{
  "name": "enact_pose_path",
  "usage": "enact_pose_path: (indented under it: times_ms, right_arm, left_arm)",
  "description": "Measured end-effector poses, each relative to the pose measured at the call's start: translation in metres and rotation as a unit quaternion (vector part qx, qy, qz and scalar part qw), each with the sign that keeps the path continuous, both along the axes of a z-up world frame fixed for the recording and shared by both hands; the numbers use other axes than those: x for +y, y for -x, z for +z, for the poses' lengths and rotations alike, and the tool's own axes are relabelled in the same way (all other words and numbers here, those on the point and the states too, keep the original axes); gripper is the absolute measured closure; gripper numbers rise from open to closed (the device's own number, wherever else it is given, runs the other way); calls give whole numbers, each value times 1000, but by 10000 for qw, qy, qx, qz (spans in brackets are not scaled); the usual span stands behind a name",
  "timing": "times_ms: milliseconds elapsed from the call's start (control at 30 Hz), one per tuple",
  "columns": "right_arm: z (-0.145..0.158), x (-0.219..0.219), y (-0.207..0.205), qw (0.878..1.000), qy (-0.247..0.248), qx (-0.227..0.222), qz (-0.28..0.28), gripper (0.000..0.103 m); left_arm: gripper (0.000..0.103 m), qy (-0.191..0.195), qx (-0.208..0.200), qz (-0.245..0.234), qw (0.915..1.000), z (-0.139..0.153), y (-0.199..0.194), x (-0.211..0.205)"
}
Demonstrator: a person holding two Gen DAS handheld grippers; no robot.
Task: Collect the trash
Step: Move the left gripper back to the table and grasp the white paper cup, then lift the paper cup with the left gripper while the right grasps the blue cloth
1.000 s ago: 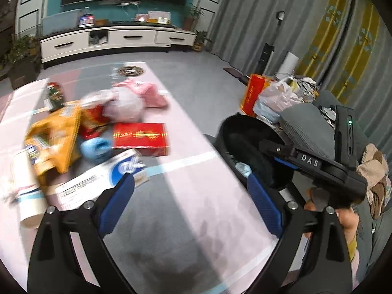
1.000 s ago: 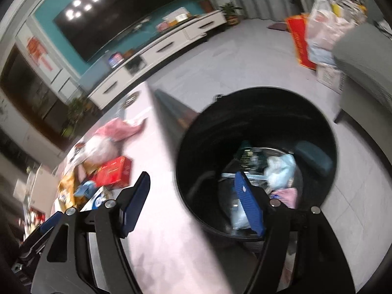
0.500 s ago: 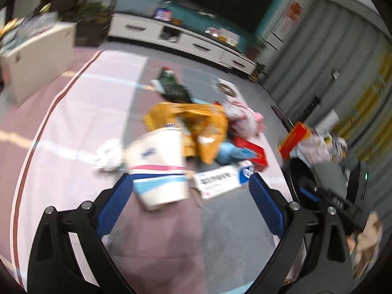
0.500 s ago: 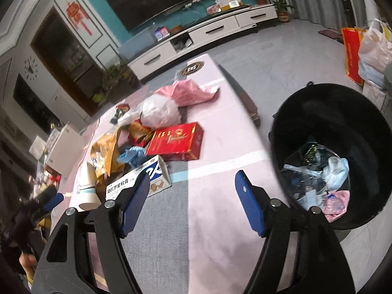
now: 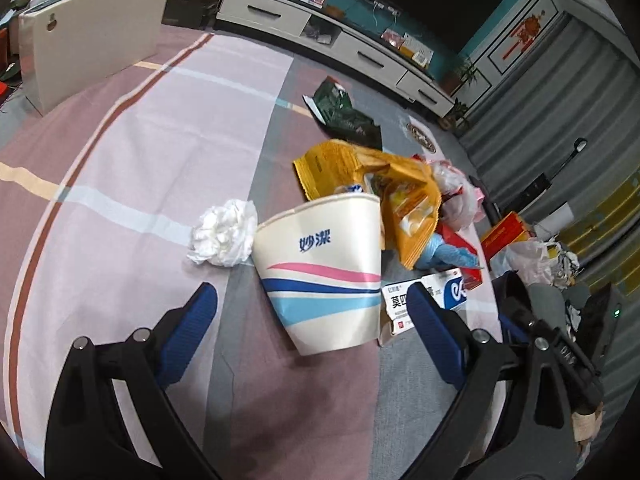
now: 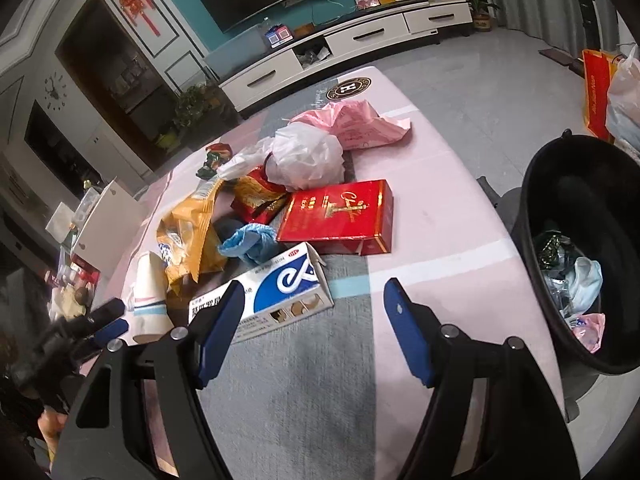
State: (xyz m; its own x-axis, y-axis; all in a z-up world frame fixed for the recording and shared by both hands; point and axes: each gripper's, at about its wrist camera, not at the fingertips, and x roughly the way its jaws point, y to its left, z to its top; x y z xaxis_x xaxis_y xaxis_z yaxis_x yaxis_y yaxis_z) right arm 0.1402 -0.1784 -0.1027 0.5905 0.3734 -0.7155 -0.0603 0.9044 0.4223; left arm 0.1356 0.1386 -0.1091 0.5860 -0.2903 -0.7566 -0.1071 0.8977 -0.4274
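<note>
Trash lies heaped on a table with a striped pink and grey cloth (image 5: 120,168). A white paper cup (image 5: 324,268) with pink and blue stripes lies on its side just ahead of my left gripper (image 5: 316,312), which is open and empty. A crumpled tissue (image 5: 224,234) sits left of the cup, a yellow snack bag (image 5: 400,196) behind it. My right gripper (image 6: 312,304) is open and empty above the cloth, just short of a white and blue box (image 6: 276,292). Beyond lie a red box (image 6: 336,216), a blue wad (image 6: 250,242) and plastic bags (image 6: 308,156).
A black bin (image 6: 584,216) holding trash stands off the table's right edge. A dark green wrapper (image 5: 344,116) lies farther back on the cloth. A white board (image 5: 92,36) stands at the far left. A TV cabinet (image 6: 352,44) lines the wall.
My left gripper swung away from the bin side to the left end of the pile and closed in on the paper cup. My right gripper swung from over the bin to the table.
</note>
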Motion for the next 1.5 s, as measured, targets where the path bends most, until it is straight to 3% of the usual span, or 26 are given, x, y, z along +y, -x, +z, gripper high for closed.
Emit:
enact_pose_path:
  times_ms: [400,567,700,833,1033,1233,1400,1500]
  right_arm:
    - [-1,16,-6,9993,344,-120,-9,32]
    - [-3,26,-7,9989,434,-159,104,32]
    - [-4,40,-10,9977,545,-317,233,32]
    - [-3,52,-15,9964,565,-540,317,32]
    - [-1,66,-28,9946,465,-815,452,34]
    - [-9,82,-40,9939,593,-762,536,55]
    - [-14,86,-46,9936,739,-685,508,96]
    - [-10,80,-43,9952,519,-719,413,100]
  left_arm:
    - [9,-737,-28,-193,9971,-11,-16,-32]
    - [30,-859,3,-274,9959,-16,-18,-36]
    - [32,-986,-67,-251,9948,-14,-15,-36]
    - [32,-791,-138,-290,9964,-8,-8,-31]
    - [32,-123,-307,-337,9989,8,11,-13]
    - [32,51,-397,-340,9986,15,16,-3]
    - [32,80,-379,-395,9985,14,17,-1]
    - [32,69,-371,-416,9984,14,18,-1]
